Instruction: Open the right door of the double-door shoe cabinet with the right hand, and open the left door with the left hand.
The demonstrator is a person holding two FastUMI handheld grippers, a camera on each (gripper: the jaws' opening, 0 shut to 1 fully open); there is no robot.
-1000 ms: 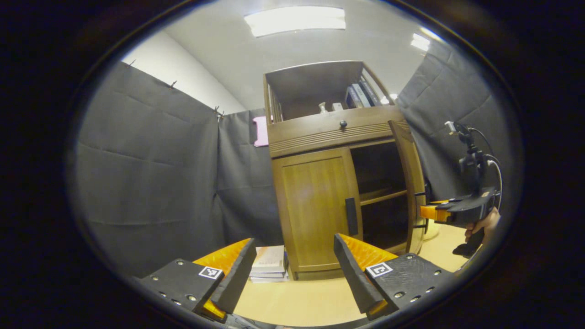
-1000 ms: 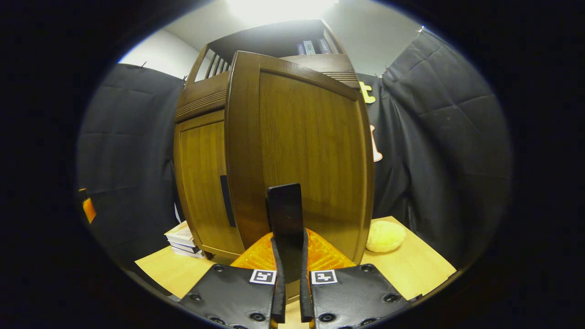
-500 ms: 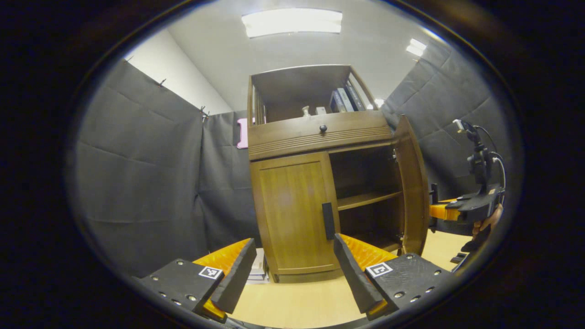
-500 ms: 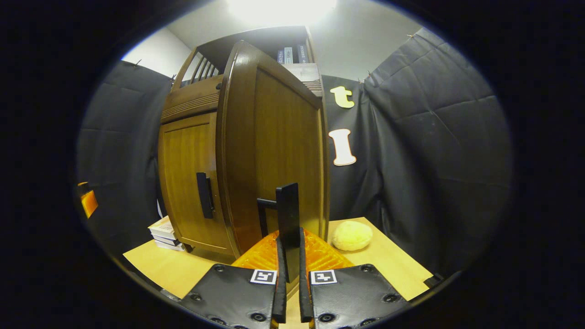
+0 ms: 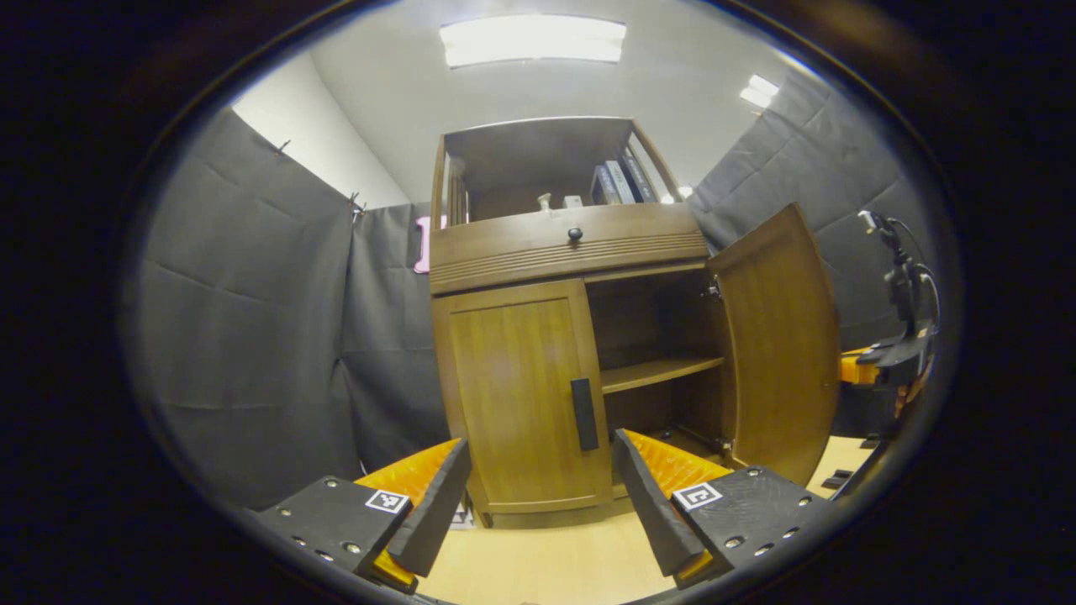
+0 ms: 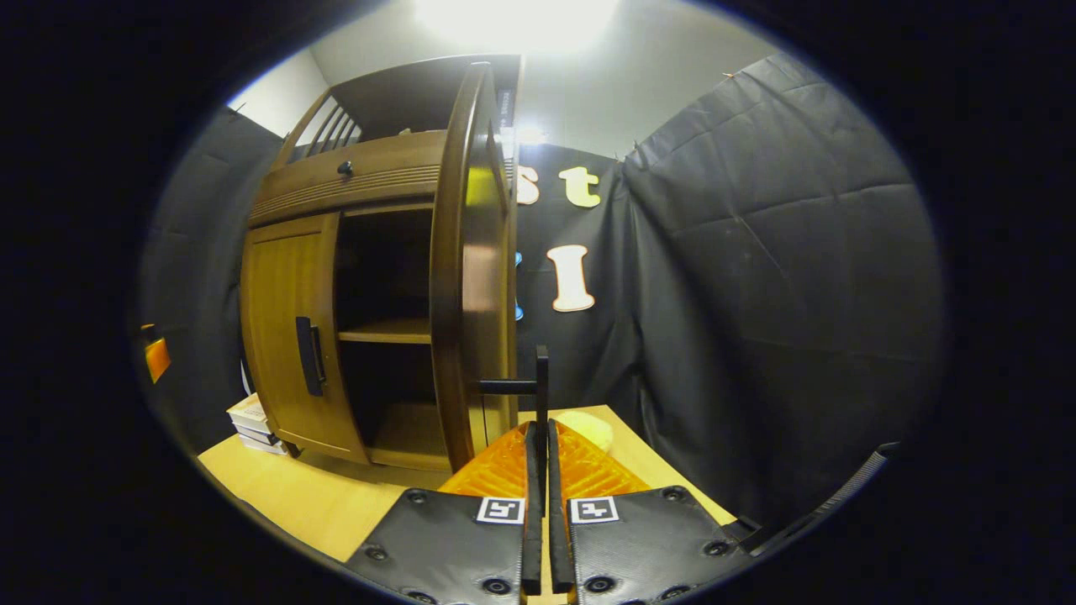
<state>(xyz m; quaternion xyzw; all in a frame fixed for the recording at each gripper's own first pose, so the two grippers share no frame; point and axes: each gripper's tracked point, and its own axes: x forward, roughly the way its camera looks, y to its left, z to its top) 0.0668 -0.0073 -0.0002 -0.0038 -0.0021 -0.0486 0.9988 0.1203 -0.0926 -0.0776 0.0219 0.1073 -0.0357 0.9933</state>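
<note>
We see the stack of books (image 5: 461, 517) mostly hidden behind a hand-held gripper finger (image 5: 433, 504) — and the yellow ball (image 6: 586, 428) half-hidden beyond the door handle (image 6: 540, 395).

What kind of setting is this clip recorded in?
Likely a staged recording booth, not a home: black cloth walls surround a wooden shoe cabinet standing on a light tabletop, under ceiling panel lights.

Glossy brown wood cabinet (image 5: 538, 252), matt black handle (image 5: 583, 413), pale smooth wooden table (image 5: 546, 563).

Brown wooden shoe cabinet (image 5: 563, 252), right door (image 5: 777, 336) swung open, left door (image 5: 521, 395) shut
</note>
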